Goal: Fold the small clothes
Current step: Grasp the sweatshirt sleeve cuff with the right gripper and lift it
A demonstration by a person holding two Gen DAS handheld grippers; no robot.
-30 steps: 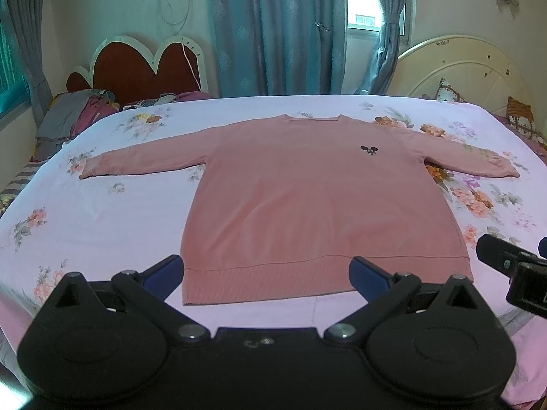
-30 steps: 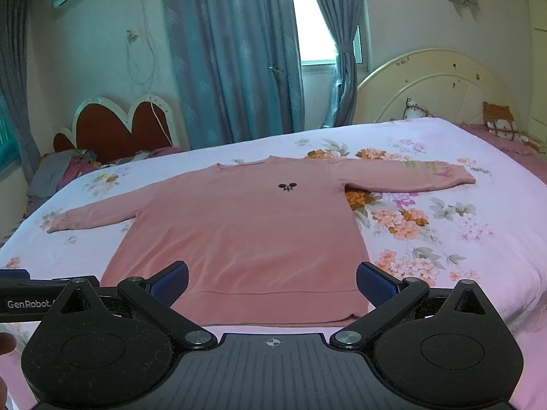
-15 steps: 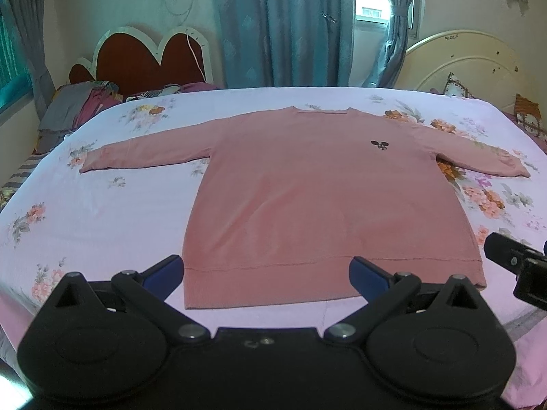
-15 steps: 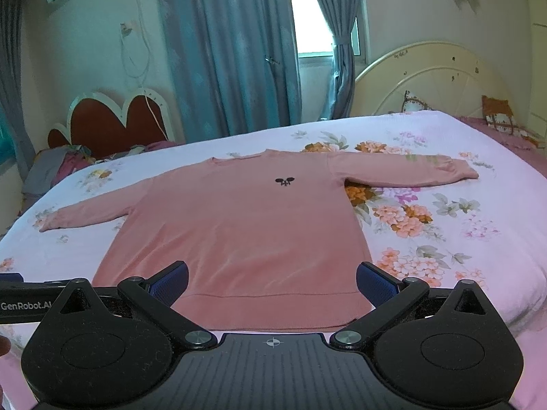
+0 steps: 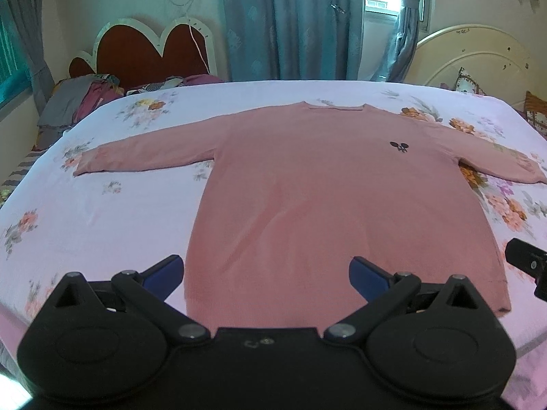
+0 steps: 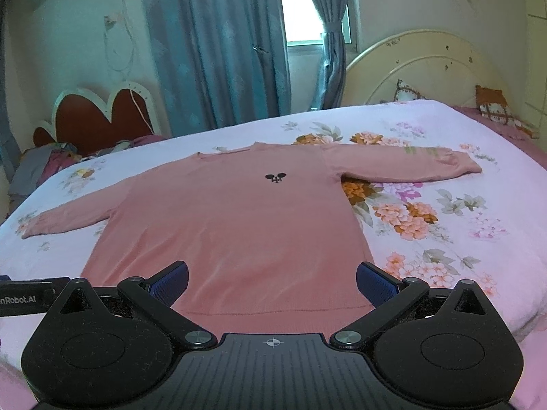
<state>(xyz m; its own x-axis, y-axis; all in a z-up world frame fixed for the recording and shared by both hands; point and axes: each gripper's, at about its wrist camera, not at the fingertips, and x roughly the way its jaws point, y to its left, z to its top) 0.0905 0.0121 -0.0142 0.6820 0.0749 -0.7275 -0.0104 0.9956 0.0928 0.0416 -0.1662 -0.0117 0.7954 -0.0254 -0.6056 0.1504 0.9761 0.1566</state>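
A pink long-sleeved sweater (image 5: 324,191) lies flat on the bed, front up, both sleeves spread out to the sides, hem toward me. It has a small black logo (image 5: 398,146) on the chest. It also shows in the right wrist view (image 6: 246,218). My left gripper (image 5: 266,271) is open and empty, above the hem on its left half. My right gripper (image 6: 271,280) is open and empty, above the hem on its right half. The right gripper's body shows at the left wrist view's right edge (image 5: 528,263).
The bed (image 5: 102,225) has a pale floral sheet. A red heart-shaped headboard (image 5: 143,51) with a pile of clothes (image 5: 75,99) stands far left. A cream round headboard (image 6: 424,68) with cushions stands far right. Blue curtains hang behind.
Both grippers have moved forward and a little higher over the sweater's hem; the sweater looks larger and lower in both views. Both stay open. The sweater has not moved.
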